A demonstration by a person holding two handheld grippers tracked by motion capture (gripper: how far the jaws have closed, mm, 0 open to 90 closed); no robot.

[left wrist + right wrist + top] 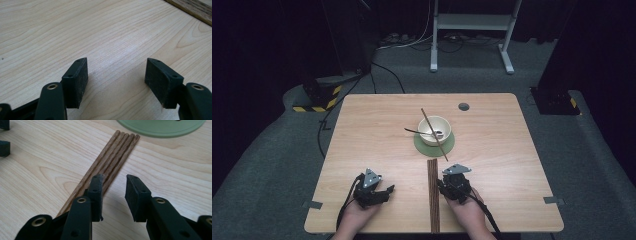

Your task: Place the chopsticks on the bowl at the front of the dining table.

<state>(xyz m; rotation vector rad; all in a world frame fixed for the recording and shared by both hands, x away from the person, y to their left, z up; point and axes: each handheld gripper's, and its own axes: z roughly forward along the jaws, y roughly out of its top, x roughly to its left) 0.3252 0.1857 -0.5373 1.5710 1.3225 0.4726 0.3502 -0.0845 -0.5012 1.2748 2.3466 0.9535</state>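
A: Right gripper (113,195) state?
B: Jaws apart, nothing pinched. It sits low over the desk (377,130), just beside the wooden sticks (110,162). In the right gripper view one jaw overlaps the edge of the bundle; the other is over bare wood. Contact? Cannot tell.
A: Where are the sticks?
B: A flat bundle laid side by side on the desk, running from the near edge, about the middle, straight up towards the green mat (447,147). Far ends stop just short of the mat.
A: Left gripper (116,75)?
B: Jaws wide apart, empty, over bare desk near the near-left corner. In the high view it is well left of the sticks.
A: Anything else on the desk?
B: Cream bowl (434,126) on the green mat, roughly desk centre. One chopstick (435,135) lies slanted across the bowl rim, and a dark spoon (422,133) rests in the bowl with its handle sticking out left. Small grey round cap (463,106) towards the far edge.
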